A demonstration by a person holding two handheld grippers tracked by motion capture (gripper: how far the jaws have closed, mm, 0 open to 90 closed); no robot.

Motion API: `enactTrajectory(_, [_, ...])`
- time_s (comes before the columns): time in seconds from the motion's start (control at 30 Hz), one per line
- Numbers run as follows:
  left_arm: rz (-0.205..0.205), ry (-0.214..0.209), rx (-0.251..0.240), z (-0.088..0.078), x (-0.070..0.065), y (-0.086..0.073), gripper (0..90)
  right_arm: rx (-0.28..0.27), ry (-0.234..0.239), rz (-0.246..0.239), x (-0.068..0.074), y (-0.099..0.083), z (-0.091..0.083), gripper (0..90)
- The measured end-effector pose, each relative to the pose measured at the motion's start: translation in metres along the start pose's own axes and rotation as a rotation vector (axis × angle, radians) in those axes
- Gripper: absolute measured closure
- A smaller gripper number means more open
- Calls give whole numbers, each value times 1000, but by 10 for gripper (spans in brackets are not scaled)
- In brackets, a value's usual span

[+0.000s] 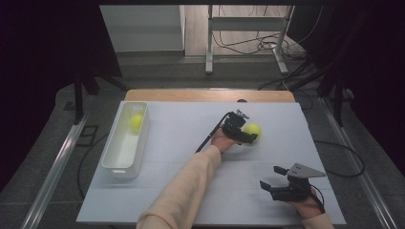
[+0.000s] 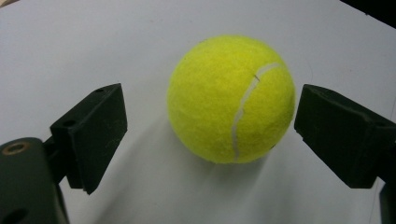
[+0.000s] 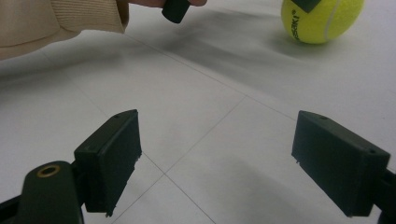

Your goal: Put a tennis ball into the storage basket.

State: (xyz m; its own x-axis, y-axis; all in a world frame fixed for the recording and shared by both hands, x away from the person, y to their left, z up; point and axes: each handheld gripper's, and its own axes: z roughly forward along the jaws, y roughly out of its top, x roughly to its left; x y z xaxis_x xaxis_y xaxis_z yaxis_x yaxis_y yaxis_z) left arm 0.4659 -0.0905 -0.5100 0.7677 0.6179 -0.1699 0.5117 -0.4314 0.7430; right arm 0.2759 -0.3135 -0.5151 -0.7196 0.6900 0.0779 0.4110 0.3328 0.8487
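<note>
Progress stands at roughly the halfway mark, judged from where the two balls lie. Nearest the person, the right gripper (image 1: 268, 179) rests low over the front right of the white worktop (image 1: 191, 200). In the right gripper view its fingers (image 3: 109, 158) stand wide apart with nothing between them but bare surface. This gripper appears to be idle.

Farther in, past the cream sleeve (image 1: 184, 188), the left gripper (image 1: 249, 135) is set against a tennis ball (image 1: 252, 130) right of the worktop's centre. In the left gripper view the ball (image 2: 231, 99) sits on the worktop between the two fingers (image 2: 93, 133). A clear gap shows on one side. The other finger stands at the ball's edge, and contact there cannot be confirmed. The fingers are therefore apart, not clamped, and the ball is not lifted.

Farthest to the left, well apart from both grippers, a white rectangular bin (image 1: 113, 157) stands near the worktop's left edge. A second tennis ball (image 1: 136, 122) lies inside it, at its far end.

Judged from this layout, one ball is already stowed. The remaining steps are likely closing on the second ball, carrying it leftward across the worktop, and releasing it into the bin.
</note>
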Motion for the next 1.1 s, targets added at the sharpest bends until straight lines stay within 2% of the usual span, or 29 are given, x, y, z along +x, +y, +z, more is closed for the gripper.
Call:
enactTrajectory(0.43, [0,-7,18,13,-3,5,102,-1,1,1,0,0,0,163])
enactTrajectory(0.57, [-7,-19,20,14,-3,5,153,-1,1,2,0,0,0,163])
enactTrajectory(0.67, [-7,-30,17,14,-3,5,247,-1,1,1,0,0,0,163])
enactTrajectory(1.1, [24,-27,21,4,-4,9,274,-4,-2,1,-1,0,-1,163])
